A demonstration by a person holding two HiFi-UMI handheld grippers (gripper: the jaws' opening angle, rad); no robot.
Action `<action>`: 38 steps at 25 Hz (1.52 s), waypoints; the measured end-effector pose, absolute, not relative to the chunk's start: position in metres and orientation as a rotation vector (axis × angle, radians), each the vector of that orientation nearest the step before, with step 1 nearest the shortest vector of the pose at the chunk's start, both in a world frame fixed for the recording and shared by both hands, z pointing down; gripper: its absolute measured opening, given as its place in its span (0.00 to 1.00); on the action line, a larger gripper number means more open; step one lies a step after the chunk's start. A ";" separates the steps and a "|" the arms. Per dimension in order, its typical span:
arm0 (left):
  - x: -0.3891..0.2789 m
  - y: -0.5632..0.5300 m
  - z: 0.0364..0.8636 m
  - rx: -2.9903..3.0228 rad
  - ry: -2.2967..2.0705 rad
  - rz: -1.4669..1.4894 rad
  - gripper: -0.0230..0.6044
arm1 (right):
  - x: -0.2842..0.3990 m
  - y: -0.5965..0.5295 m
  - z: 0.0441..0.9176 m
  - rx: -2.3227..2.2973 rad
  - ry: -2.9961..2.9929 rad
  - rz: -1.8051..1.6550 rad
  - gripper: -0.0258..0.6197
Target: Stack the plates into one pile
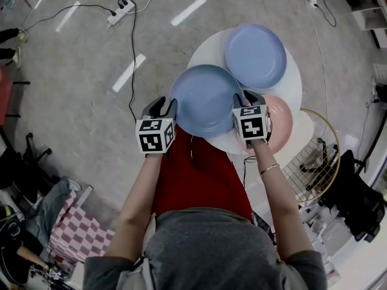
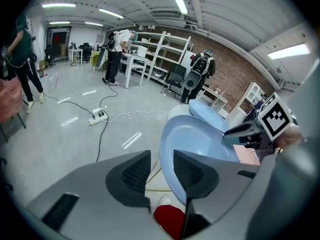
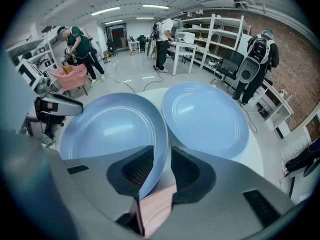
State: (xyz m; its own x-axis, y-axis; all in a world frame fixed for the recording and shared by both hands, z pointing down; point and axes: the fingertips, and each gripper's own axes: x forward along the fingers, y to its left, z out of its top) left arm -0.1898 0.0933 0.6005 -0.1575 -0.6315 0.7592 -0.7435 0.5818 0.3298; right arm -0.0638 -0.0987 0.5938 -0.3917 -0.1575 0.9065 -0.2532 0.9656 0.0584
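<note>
Through the head view I look down on a round white table (image 1: 290, 83) with three plates. The blue plate (image 1: 205, 98) sits nearest me, and its right part covers part of the pink plate (image 1: 281, 122). Its left side juts past the table's rim. The far plate (image 1: 256, 54), a paler blue, lies flat on the table beyond it, and from above the two blue rims look to be just touching or overlapping. My left tongs (image 1: 164, 107) are at the blue plate's left edge and my right tongs (image 1: 248, 98) at its right edge, so the plate lies between them. In the left gripper view the jaws stand well apart. The plate's rim shows just past the right-hand pad and nothing is pressed between the pads, only floor and a patch of red cloth (image 2: 170, 219) showing through the gap. In the right gripper view the jaws are also apart, with the blue plate's rim running down between them. It lies close along the left pad with a clear gap to the right pad, so nothing is clamped. The pink plate shows just below that rim. On the floor to the right of the table stands a wire basket (image 1: 314, 156), and a power strip (image 1: 121, 11) with its cables lies well off to the far left.
</note>
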 end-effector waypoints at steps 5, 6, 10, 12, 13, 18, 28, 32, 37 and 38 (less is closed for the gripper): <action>-0.188 0.091 0.610 1.078 -1.826 0.153 0.28 | -0.063 -0.098 0.605 0.259 -1.944 0.106 0.19; -0.188 0.090 0.612 1.070 -1.819 0.160 0.27 | -0.063 -0.098 0.607 0.254 -1.935 0.105 0.19; -0.186 0.090 0.617 1.044 -1.809 0.192 0.24 | -0.061 -0.096 0.612 0.235 -1.914 0.108 0.19; -0.185 0.089 0.619 1.028 -1.807 0.207 0.21 | -0.061 -0.095 0.615 0.225 -1.912 0.107 0.19; -0.185 0.089 0.620 1.021 -1.807 0.214 0.19 | -0.061 -0.095 0.616 0.224 -1.909 0.105 0.19; -0.187 0.092 0.621 0.998 -1.830 0.272 0.14 | -0.064 -0.095 0.616 0.222 -1.910 0.091 0.18; -0.203 0.094 0.609 1.008 -1.822 0.261 0.09 | -0.068 -0.090 0.606 0.253 -1.920 0.133 0.14; -0.212 0.095 0.601 1.027 -1.817 0.277 0.09 | -0.072 -0.086 0.600 0.272 -1.944 0.144 0.14; -0.225 0.088 0.591 1.054 -1.815 0.285 0.08 | -0.076 -0.085 0.591 0.306 -1.963 0.184 0.13; -0.228 0.085 0.589 1.063 -1.818 0.290 0.08 | -0.076 -0.086 0.589 0.316 -1.969 0.191 0.13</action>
